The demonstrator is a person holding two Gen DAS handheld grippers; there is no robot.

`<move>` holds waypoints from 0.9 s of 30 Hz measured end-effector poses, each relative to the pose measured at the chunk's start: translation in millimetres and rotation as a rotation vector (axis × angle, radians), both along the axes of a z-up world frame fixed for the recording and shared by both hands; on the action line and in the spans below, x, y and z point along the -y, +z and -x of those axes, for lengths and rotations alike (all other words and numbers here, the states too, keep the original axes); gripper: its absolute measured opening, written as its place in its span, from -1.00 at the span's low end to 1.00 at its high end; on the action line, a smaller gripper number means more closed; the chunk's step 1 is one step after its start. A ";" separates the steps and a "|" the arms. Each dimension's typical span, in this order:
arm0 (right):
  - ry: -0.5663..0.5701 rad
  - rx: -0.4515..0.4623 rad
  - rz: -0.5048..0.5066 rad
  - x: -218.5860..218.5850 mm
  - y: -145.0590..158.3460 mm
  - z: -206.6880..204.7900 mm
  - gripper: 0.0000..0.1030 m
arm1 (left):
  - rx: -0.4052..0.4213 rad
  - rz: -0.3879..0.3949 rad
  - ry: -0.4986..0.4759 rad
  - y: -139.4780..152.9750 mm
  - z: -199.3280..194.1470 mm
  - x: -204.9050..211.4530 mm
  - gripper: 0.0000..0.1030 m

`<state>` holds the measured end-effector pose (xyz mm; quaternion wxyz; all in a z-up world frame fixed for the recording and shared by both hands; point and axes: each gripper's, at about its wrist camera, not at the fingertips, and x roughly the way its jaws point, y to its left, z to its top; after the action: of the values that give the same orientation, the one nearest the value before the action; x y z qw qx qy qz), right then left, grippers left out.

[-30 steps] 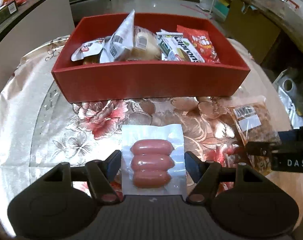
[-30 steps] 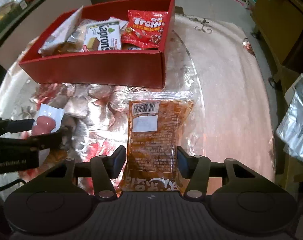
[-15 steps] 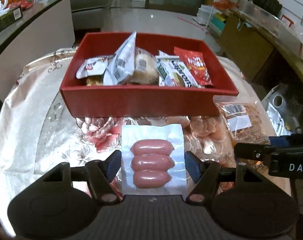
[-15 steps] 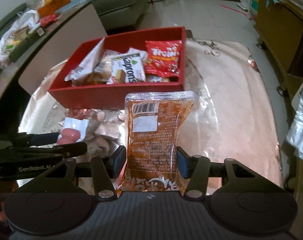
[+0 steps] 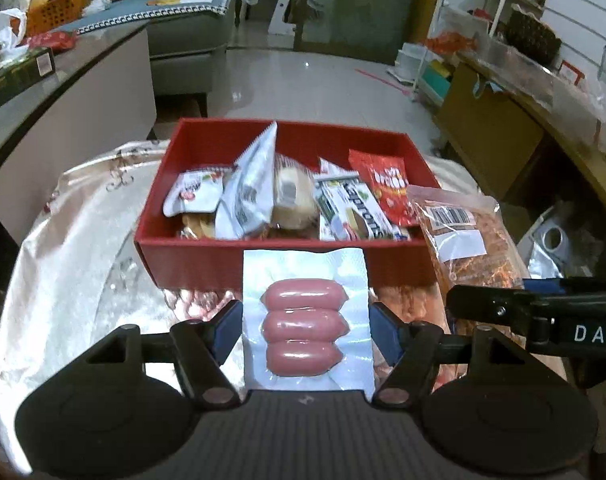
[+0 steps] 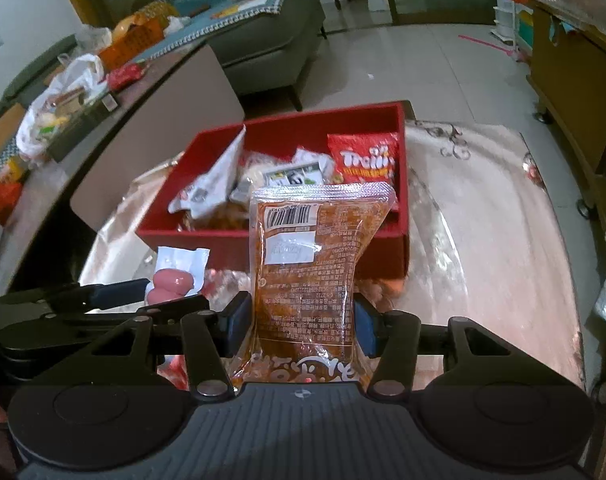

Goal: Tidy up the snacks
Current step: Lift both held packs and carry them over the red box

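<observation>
Snacks, two packs in hand. Sausage pack (image 5: 305, 320): clear vacuum wrap, three pink sausages, clamped between the pads of the left tool (image 5: 305, 330), held above the worktop (image 5: 63, 248) just before the red box (image 5: 287, 256). Orange pouch (image 6: 305, 276): barcode and white label at top, pinched at its waist by the right tool (image 6: 303, 326), raised in front of the same box. Box contents: red candy bag (image 6: 363, 160), white wrappers, a wafer pack (image 5: 353, 212). Worktop cover: glossy floral cloth.
</observation>
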<state>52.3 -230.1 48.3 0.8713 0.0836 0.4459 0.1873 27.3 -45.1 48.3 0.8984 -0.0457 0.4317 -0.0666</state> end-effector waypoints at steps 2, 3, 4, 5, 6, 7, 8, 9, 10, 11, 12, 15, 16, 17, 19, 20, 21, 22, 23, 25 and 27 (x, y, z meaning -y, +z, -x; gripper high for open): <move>-0.002 0.009 -0.006 -0.6 2.7 -1.8 0.18 | 0.008 0.001 0.006 2.1 -3.1 -0.9 0.20; -0.001 0.013 -0.010 -1.0 4.4 -2.9 0.18 | 0.012 0.001 0.008 3.3 -4.7 -1.3 0.20; 0.000 0.017 -0.014 -1.5 6.1 -4.5 0.19 | 0.016 0.001 0.011 4.5 -6.4 -1.6 0.20; 0.001 0.021 -0.019 -2.1 7.5 -6.0 0.19 | 0.022 0.000 0.014 6.1 -8.7 -1.8 0.20; 0.001 0.026 -0.023 -2.7 9.1 -7.7 0.19 | 0.027 0.000 0.016 7.9 -10.2 -1.8 0.20; 0.003 0.031 -0.026 -3.8 10.6 -9.6 0.19 | 0.033 0.000 0.019 9.7 -12.5 -2.0 0.20; 0.004 0.036 -0.027 -4.7 11.7 -10.8 0.19 | 0.040 -0.002 0.022 11.7 -15.1 -2.4 0.20; 0.005 0.039 -0.029 -5.6 12.7 -12.4 0.19 | 0.047 -0.004 0.025 13.9 -17.7 -2.8 0.20; 0.007 0.042 -0.031 -6.7 13.5 -14.1 0.19 | 0.055 -0.005 0.029 16.4 -21.0 -3.2 0.20; 0.007 0.045 -0.035 -7.6 14.3 -15.9 0.19 | 0.063 -0.006 0.032 18.7 -23.7 -3.6 0.20; 0.007 0.048 -0.038 -8.6 15.4 -17.5 0.19 | 0.071 -0.006 0.035 20.9 -26.2 -4.6 0.20; 0.004 0.058 -0.049 -10.4 18.4 -24.4 0.19 | 0.087 -0.002 0.047 26.5 -36.4 -7.2 0.20; 0.002 0.062 -0.049 -11.1 19.4 -27.5 0.19 | 0.090 0.000 0.052 27.9 -39.9 -8.1 0.20; 0.001 0.066 -0.049 -11.4 20.4 -30.3 0.19 | 0.093 0.002 0.057 28.7 -43.9 -9.1 0.20; -0.003 0.073 -0.054 -11.4 22.6 -36.8 0.19 | 0.097 0.001 0.064 29.7 -50.5 -10.1 0.20; -0.005 0.077 -0.056 -11.2 23.7 -39.9 0.19 | 0.099 -0.002 0.069 29.9 -55.0 -10.8 0.20; -0.008 0.080 -0.057 -11.3 24.6 -43.8 0.19 | 0.101 -0.006 0.071 29.5 -58.0 -10.3 0.20; -0.009 0.082 -0.057 -11.5 25.2 -46.9 0.20 | 0.103 -0.012 0.075 29.2 -61.8 -10.4 0.20; -0.012 0.084 -0.057 -11.8 25.6 -50.6 0.20 | 0.104 -0.017 0.080 28.8 -66.4 -10.7 0.20; -0.015 0.084 -0.058 -13.0 25.5 -58.3 0.20 | 0.105 -0.022 0.088 27.5 -75.5 -11.7 0.20; -0.014 0.085 -0.057 -15.6 25.0 -65.0 0.20 | 0.103 -0.026 0.093 25.8 -82.8 -11.9 0.20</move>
<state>117.3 -214.5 73.2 0.8880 0.1035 0.4024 0.1972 110.1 -33.2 74.1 0.9221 -0.0506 0.3829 -0.0213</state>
